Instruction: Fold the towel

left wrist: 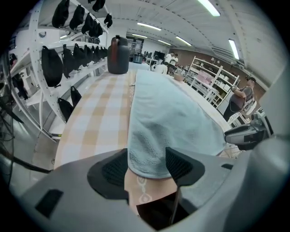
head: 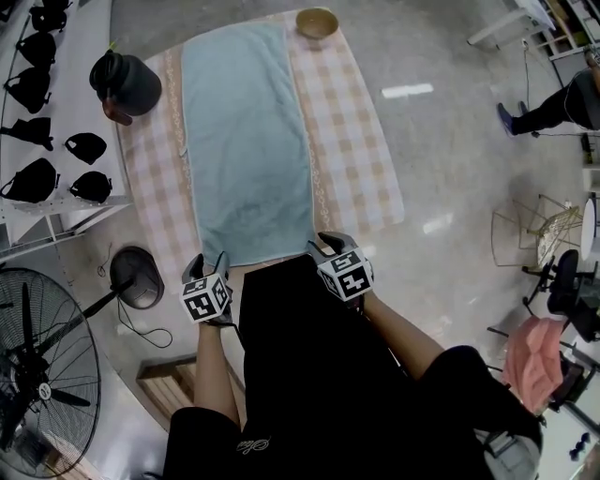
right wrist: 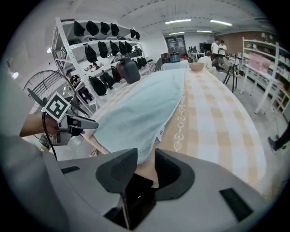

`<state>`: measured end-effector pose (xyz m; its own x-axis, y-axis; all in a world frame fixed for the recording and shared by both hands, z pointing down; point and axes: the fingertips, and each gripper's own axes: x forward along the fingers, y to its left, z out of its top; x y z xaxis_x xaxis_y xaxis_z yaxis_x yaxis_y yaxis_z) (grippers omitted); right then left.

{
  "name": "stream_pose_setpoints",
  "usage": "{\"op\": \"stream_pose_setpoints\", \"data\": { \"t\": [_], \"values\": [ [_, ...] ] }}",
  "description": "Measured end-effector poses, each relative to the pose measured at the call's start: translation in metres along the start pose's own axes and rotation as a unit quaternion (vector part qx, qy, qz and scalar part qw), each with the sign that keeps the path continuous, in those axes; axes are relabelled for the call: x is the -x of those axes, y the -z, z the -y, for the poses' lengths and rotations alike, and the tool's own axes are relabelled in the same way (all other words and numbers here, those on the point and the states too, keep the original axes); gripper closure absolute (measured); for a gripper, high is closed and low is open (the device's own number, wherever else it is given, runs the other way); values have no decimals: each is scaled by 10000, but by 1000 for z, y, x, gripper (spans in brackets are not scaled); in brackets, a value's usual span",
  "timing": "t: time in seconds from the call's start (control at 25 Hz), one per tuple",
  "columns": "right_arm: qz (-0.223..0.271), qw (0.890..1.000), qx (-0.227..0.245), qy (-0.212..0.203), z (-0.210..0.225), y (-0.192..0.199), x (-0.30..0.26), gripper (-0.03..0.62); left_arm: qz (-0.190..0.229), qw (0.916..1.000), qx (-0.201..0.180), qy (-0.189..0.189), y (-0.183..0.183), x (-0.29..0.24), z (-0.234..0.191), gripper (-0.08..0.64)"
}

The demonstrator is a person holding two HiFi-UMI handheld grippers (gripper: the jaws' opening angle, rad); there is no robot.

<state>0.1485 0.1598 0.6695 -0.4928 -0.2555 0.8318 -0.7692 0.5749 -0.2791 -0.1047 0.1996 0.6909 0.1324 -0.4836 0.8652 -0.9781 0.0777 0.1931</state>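
Far ahead of the left gripper, a black jug; far ahead of the right gripper, a bowl; neither in the way. Between them, a pale blue towel flat along a checked tablecloth. Left jaws wide around one near corner, right jaws narrow, pinching the other. Shelves of black bags and a fan off left; open floor off right.

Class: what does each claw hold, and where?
The right claw pinches the towel by its near right corner; the left claw, open around the near left corner, holds nothing.
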Motion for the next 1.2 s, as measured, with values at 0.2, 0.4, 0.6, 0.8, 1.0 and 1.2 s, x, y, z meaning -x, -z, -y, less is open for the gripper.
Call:
{"op": "stream_pose_setpoints", "data": {
  "t": [0.2, 0.4, 0.6, 0.8, 1.0, 1.2],
  "values": [
    [-20, 9999, 68, -87, -4, 3, -2, 468, -55, 9999, 78, -39, 4, -1, -7, 291],
    [-101, 9999, 86, -42, -4, 5, -7, 465, -86, 9998, -8, -202, 6, -3, -9, 309],
    [-180, 9996, 185, 141, 3, 8, -6, 562, -202, 9998, -32, 24, 11, -2, -4, 447],
    [-116, 9995, 294, 88, 7, 6, 0, 572, -250, 9993, -216, 147, 12, 1, 8, 501],
    [-68, 9993, 352, 98, 13, 7, 9, 574, -213, 9985, -429, 248, 10, 11, 23, 508],
    [46, 9991, 405, 152, 22, 7, 26, 575, -281, 9963, -652, 494, 20, 22, 48, 512]
  ]
}}
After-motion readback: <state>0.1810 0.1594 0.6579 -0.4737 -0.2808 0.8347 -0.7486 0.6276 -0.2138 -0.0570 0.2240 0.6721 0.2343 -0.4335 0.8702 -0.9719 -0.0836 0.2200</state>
